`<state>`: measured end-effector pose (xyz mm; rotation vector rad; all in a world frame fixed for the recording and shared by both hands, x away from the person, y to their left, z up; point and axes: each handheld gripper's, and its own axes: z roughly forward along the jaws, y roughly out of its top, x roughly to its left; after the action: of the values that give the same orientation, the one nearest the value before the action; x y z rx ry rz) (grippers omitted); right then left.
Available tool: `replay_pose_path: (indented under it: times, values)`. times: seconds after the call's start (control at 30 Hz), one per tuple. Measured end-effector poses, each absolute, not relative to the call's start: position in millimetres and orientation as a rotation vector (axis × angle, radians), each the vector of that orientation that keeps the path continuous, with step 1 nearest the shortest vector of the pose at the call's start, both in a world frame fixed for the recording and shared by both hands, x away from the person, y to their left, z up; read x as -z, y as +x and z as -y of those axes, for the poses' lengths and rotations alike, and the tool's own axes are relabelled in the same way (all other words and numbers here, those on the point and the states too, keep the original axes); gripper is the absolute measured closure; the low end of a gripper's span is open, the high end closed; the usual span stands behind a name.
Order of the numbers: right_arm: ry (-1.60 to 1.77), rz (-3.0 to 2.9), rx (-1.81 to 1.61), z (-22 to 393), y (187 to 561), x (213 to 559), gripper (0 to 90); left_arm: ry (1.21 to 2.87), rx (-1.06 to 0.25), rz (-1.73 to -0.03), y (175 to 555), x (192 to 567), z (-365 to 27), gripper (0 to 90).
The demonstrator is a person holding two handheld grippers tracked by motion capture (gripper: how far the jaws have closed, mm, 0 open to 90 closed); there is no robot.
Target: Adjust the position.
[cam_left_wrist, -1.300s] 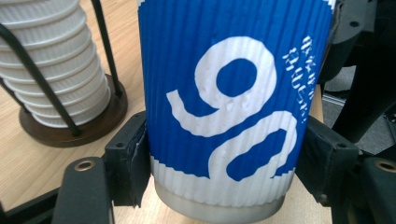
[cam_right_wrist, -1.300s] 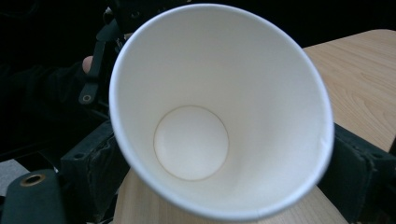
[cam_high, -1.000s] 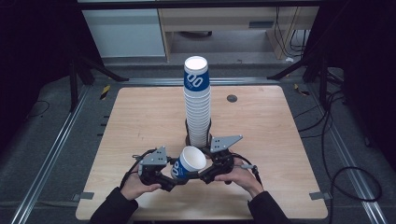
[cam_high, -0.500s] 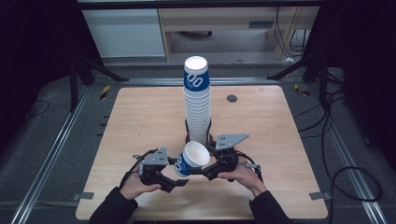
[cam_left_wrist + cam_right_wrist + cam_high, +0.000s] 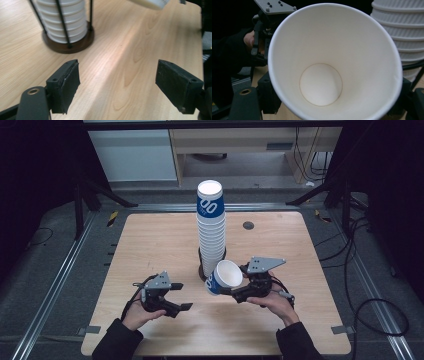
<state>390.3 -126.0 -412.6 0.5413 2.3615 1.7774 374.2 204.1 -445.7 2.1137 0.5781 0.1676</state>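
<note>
The wooden table [image 5: 150, 245] is sitting on a dark floor, its light grain showing all over. There's a little dark round spot [image 5: 248, 225] lying on the tabletop near the far right corner, can't tell what it is. Metal rails [image 5: 60, 270] are running along the floor on both sides of the table. Black cables [image 5: 370, 305] are looping across the floor on the right. Black stand legs [image 5: 95, 195] are angling down at the far left and right. Behind it all, a pale cabinet [image 5: 135, 155] and a wooden desk [image 5: 240, 145] are standing against the back.
</note>
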Motion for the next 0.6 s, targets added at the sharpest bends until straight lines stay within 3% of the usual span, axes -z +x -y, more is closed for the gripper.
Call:
replay_pose_path:
  times: [0.6]
  values:
    - [0.711, -2.254, -1.575, 159.9, 396.2, 402.5, 21.1, 2.045, -0.256, -0.772, 386.6, 444.5, -227.2, 18.1]
